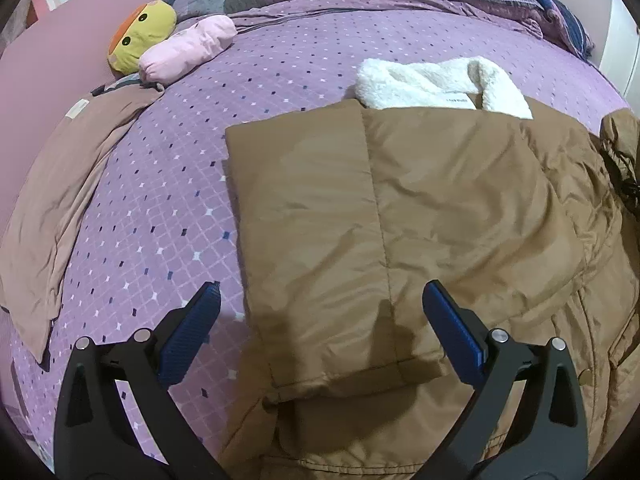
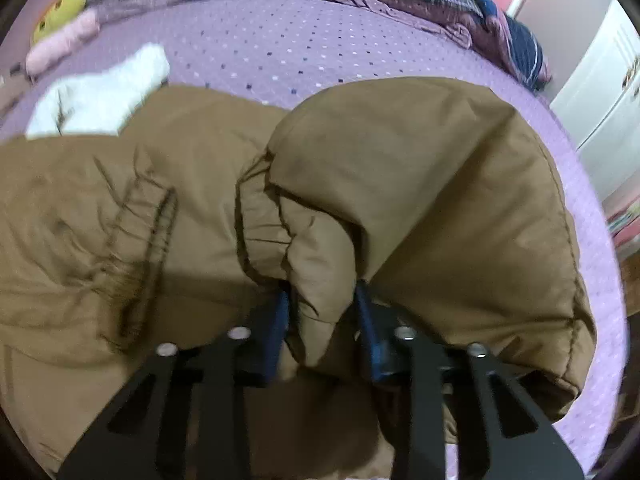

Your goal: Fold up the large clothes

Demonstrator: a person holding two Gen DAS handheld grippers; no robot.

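The bed (image 1: 168,216) has a purple cover with little dots. My brown coat (image 1: 420,208) lies on the near side of the bed, its white fluffy collar (image 1: 432,84) toward the far end. My right hand-held gripper (image 2: 322,320) pinches the coat's sleeve (image 2: 320,264). My left hand-held gripper (image 1: 320,320) is wide apart over the coat, holding nothing.

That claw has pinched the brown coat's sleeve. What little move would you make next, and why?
Probably carry the sleeve across and lay it over the coat's body. The right claw is shut on its gathered cuff end, lifted off the bed, while the other side already lies folded in flat. The left claw is open above the coat, holding nothing.
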